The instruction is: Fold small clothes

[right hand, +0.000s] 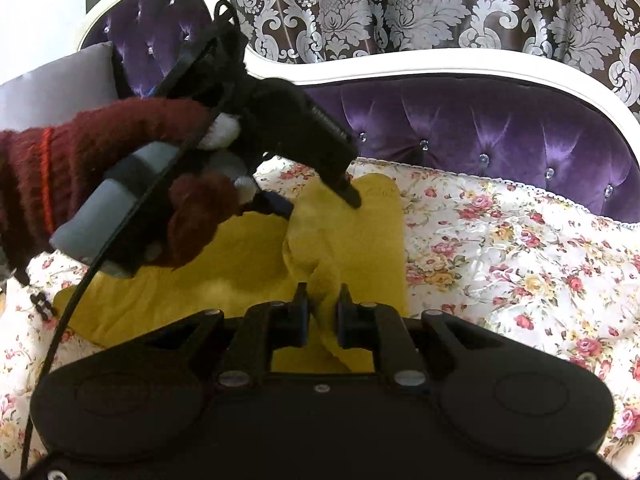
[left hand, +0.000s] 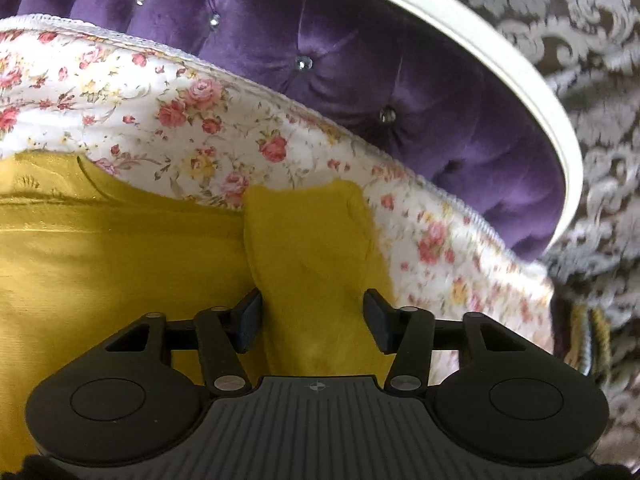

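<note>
Mustard-yellow knit is lying soft and limp under my left gripper (left hand: 312,320) on the floral cover (left hand: 180,120), and my jaws are standing apart astride the garment (left hand: 120,260)'s sleeve, pressing nothing, so I am judging the sleeve edge the place to pinch. Through my right gripper (right hand: 322,316), I am clamping a bunched fold of that light, floppy cloth, which is sagging between the jaws.

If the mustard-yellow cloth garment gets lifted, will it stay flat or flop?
The mustard-yellow cloth garment probably flops: it bunches where the right gripper pinches it. It likely weighs little, since it lies thin on the floral bedspread. It looks soft, so hardly slippery.
</note>
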A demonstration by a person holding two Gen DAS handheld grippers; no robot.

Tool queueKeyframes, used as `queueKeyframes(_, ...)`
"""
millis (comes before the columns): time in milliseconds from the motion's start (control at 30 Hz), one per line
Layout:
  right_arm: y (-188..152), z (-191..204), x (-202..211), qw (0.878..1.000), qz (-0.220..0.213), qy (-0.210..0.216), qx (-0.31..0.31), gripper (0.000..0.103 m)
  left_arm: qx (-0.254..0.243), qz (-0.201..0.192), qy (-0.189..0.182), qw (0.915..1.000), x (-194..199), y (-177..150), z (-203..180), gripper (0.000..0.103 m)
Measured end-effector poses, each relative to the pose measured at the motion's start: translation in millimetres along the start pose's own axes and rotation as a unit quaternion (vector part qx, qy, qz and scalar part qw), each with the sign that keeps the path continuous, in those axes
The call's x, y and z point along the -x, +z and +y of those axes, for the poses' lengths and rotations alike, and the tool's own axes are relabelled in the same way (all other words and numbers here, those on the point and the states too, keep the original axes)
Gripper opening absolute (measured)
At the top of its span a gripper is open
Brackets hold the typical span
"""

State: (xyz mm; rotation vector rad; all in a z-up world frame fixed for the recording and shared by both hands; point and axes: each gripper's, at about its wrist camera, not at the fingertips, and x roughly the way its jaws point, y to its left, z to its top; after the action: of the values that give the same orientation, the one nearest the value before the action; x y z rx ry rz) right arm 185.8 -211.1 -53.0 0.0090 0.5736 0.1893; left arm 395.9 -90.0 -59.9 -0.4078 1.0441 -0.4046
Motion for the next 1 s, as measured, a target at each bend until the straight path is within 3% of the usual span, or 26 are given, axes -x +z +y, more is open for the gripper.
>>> queueKeyframes(33, 0, 1, 0, 1.0, 0.0, -0.001, 0.002, 0.019, -0.009, -0.002, -0.004, 0.9999, -1, 1, -2, 0.013)
queueKeyframes(67, -1, 1, 0, 1.0, 0.002, -0.002, 0.005, 0.019, -0.024, -0.006, -0.002, 0.9997, 0, 1, -6, 0.01)
queueKeyframes(233, 1, 6, 2, 1.0, 0.001, -0.007, 0.014, 0.019, -0.089, -0.03, 0.007, 0.9956, 11, 0, -27, 0.01)
queueKeyframes(567, 19, 41, 22, 0.999, -0.014, 0.004, 0.048, 0.019, -0.147, -0.046, 0.02, 0.9878, 67, 11, -28, 0.01)
queueKeyframes(1000, 30, 137, 6, 0.992, -0.001, 0.082, 0.098, 0.019, -0.167, -0.044, 0.079, 0.9818, 137, 18, 61, 0.01)
